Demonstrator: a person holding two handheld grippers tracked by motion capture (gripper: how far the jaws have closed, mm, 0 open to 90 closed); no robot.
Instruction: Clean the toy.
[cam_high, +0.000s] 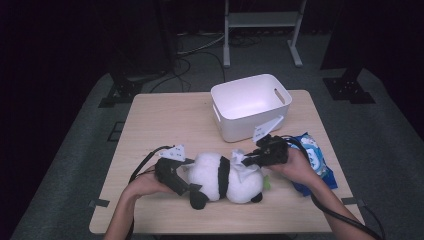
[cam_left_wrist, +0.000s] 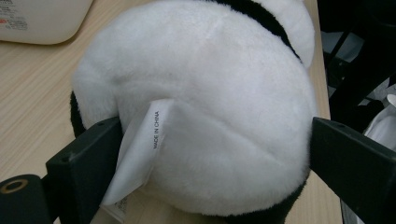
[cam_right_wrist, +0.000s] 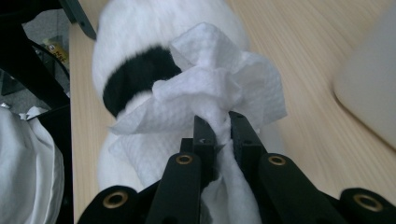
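Observation:
A black-and-white panda plush lies on its side near the front of the wooden table. My left gripper clamps the plush's white rear end. In the left gripper view both jaws press into the plush fur, and a white sewn tag hangs by the left jaw. My right gripper is shut on a crumpled white paper wipe. It holds the wipe against the plush's upper side, near its black band.
A white plastic bin with cut-out handles stands behind the plush at the back of the table. A blue wipes pack lies at the right, partly under the right hand. The table's front edge is close below the plush.

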